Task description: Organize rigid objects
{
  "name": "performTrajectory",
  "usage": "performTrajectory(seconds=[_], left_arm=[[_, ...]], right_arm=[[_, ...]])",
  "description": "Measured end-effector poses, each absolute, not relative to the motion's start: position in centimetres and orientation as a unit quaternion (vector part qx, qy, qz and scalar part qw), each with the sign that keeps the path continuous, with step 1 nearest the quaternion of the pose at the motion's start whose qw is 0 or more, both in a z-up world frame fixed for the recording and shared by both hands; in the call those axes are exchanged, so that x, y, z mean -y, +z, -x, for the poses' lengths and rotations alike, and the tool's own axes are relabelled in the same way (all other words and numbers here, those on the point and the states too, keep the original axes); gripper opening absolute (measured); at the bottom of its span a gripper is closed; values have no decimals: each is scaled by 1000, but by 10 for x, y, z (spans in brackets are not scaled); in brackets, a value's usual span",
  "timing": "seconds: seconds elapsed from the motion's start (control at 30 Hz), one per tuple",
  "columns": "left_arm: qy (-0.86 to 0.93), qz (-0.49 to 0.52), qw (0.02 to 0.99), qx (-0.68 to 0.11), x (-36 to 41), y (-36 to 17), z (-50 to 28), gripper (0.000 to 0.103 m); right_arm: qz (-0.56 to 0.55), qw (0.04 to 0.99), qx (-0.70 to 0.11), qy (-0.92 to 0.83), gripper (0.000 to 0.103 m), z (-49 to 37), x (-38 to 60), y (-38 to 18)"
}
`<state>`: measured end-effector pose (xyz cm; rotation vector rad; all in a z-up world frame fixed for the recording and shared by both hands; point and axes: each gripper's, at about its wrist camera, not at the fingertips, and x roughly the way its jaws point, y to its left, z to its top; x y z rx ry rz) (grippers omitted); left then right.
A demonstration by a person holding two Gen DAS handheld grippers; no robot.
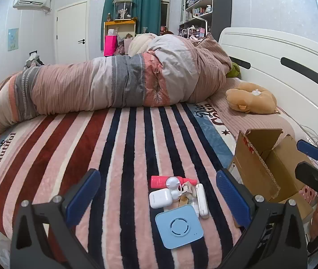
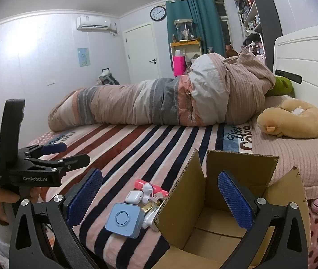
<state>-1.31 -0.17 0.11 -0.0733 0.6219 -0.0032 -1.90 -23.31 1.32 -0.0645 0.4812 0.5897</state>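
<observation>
Striped blanket (image 1: 123,157) on bedroom bed

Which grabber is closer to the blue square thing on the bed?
Left. The left gripper hangs open right over the blue square thing, which sits between its fingers. The right gripper is off to the side, over the cardboard box.

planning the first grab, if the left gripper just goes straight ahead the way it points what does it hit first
Most likely the light blue square device, the nearest piece of the small pile on the striped blanket, lying between the open fingers of the left gripper. Depth is uncertain; it might pass above.
</observation>
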Motion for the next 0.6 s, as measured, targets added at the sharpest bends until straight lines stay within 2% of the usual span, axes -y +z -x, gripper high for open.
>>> performTrajectory(seconds=[0.6], left_arm=[[-5, 32, 951, -307, 2, -1, 13, 102]], right_arm=[[31, 927, -235, 292, 103, 17, 229, 14]])
